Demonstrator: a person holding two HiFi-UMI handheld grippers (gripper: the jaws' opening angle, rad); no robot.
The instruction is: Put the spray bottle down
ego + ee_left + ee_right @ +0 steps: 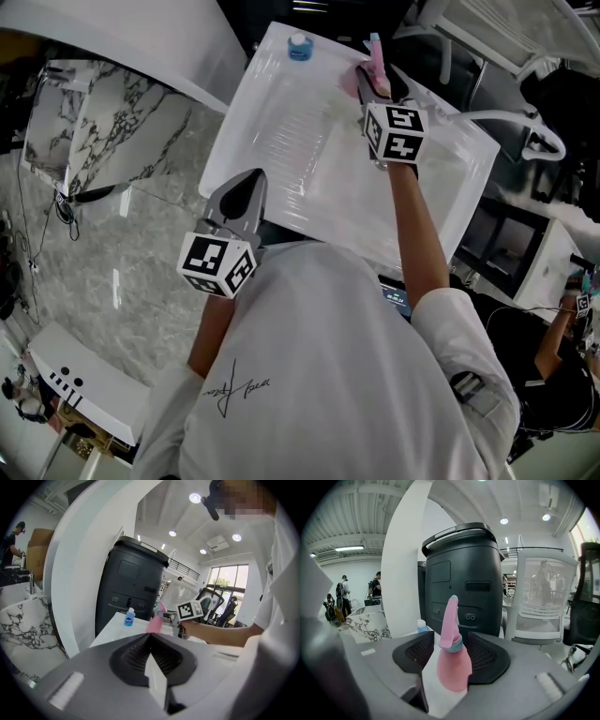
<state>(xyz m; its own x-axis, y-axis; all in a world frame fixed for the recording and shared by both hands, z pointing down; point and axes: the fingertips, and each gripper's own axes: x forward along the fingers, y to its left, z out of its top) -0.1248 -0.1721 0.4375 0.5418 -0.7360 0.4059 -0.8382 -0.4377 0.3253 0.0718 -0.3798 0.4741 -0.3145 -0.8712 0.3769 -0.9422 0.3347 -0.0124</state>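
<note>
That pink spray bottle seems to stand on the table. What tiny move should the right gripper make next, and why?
Probably draw the right gripper straight back. Its jaws stand apart around the pink spray bottle, which stands upright on the white table; table shows between bottle and one jaw, so it looks released. A sideways move might tip it.

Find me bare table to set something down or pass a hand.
Bare: the middle of the table, between left gripper and right gripper, and the strip right of the right arm. Crowded: the far edge, with the blue bottle and the spray bottle between the right gripper's open jaws.
</note>
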